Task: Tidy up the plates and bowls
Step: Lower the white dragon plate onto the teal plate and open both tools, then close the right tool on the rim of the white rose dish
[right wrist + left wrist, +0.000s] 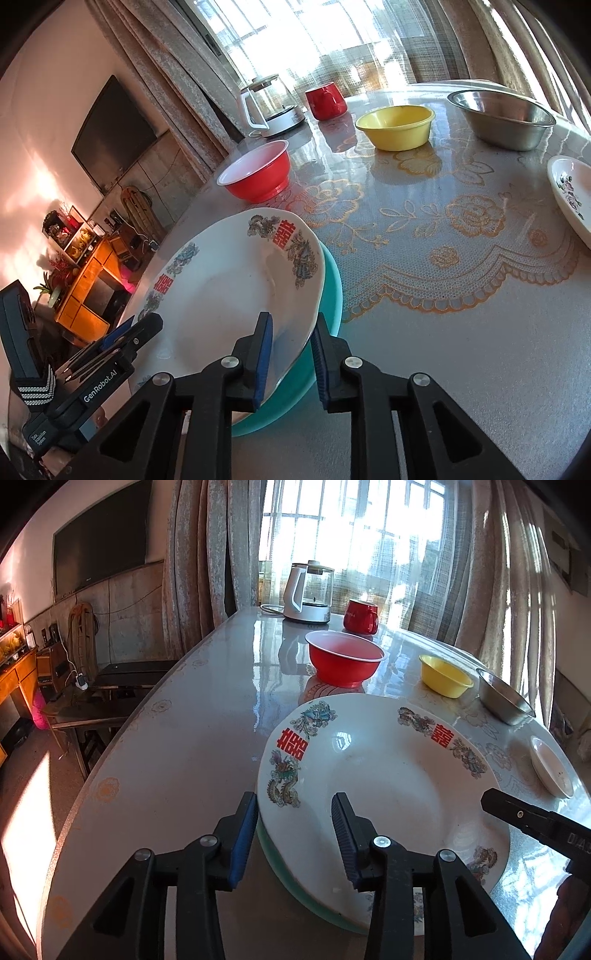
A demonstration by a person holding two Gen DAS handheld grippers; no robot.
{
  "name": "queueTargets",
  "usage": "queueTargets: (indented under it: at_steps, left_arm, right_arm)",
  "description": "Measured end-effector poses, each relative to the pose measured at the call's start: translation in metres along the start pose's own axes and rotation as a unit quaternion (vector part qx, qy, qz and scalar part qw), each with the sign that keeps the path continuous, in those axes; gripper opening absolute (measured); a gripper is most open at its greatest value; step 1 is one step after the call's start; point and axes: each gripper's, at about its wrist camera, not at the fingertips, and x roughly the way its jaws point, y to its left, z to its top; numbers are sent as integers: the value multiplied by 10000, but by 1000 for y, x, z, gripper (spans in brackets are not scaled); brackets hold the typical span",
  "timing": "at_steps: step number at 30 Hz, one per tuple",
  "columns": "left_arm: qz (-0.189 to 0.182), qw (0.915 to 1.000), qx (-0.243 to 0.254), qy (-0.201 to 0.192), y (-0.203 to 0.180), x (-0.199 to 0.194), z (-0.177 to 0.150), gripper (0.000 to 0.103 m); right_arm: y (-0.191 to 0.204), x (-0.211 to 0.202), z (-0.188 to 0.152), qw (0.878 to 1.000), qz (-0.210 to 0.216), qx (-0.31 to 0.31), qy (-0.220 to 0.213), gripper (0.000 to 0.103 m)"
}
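Observation:
A large white plate with dragon patterns and red characters (388, 775) (229, 295) lies on a teal plate (291, 893) (328, 291). My left gripper (295, 834) is open, its fingers straddling the white plate's left rim. My right gripper (291, 354) is open, its fingers either side of the white plate's right rim, above the teal plate. A red bowl (345, 659) (256, 171), a yellow bowl (445, 675) (397, 125), a steel bowl (504, 701) (502, 118) and a small white dish (550, 766) (572, 192) stand further back.
A glass kettle (308, 592) (267, 105) and a red mug (360, 616) (325, 99) stand at the table's far edge by the curtained window. The table (177, 746) has a lace-pattern cover (461, 277). A bench and cabinet stand on the left.

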Motion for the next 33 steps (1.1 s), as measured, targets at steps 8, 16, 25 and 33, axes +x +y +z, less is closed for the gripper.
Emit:
queueTargets:
  at_steps: [8, 16, 25, 33]
  left_arm:
    - [149, 9996, 40, -245, -5, -19, -6, 79]
    - [138, 9971, -212, -725, -11, -52, 1, 90]
    - [-1109, 9912, 411, -590, -82, -73, -1, 99]
    - [-1764, 9752, 1330, -165, -163, -65, -14, 99]
  right_arm:
    - [-13, -23, -1, 9996, 26, 142, -233, 24]
    - [-36, -45, -8, 9979, -368, 308, -444, 32]
    - [-95, -82, -18, 9897, -898, 798, -782, 33]
    - [-161, -129, -16, 9706, -1632, 1275, -1228, 33]
